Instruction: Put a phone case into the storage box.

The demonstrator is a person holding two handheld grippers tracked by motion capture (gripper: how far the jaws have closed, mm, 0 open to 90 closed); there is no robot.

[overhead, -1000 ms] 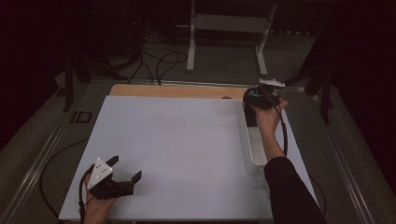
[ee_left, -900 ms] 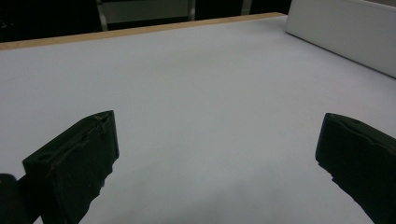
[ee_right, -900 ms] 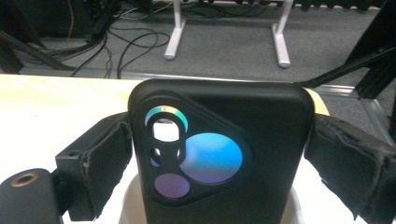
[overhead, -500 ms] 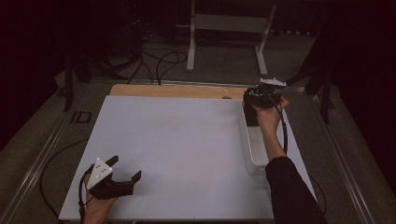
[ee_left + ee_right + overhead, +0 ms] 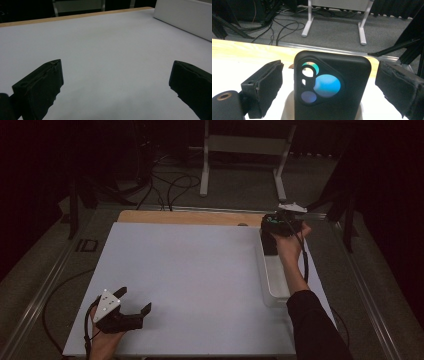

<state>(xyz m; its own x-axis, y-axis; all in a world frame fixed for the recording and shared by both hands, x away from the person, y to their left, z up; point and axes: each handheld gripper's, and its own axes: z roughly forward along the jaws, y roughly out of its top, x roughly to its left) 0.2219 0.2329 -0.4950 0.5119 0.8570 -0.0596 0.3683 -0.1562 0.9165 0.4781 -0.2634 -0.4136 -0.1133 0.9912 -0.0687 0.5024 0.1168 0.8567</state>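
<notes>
1. I see the white table top [image 5: 200, 275] filling most of the high view, with a bare wooden strip [image 5: 185, 217] along its far edge and cables on the grey floor beyond.
2. Along the table's right side lies a long white tray [image 5: 272, 280], its far end under my right hand. From the left gripper view the tray's side wall [image 5: 182, 17] shows as a plain white slab at the upper right.
3. A black phone case [image 5: 332, 87] stands upright at the far end of that tray. In the high view it is a small dark block [image 5: 269, 242] just below my right hand.
4. My right gripper [image 5: 282, 222] hovers at the tray's far end. The right gripper view shows what the high view cannot: the case stands between the two jaws, with a clear gap on each side, so the jaws are spread wide and grip nothing. That view also shows the case's camera cutouts, with bluish colour through them.
5. My left gripper [image 5: 135, 302] rests low at the near left of the table, well apart from the case. Its jaws are wide apart, with bare white table between them in the left gripper view.
</notes>
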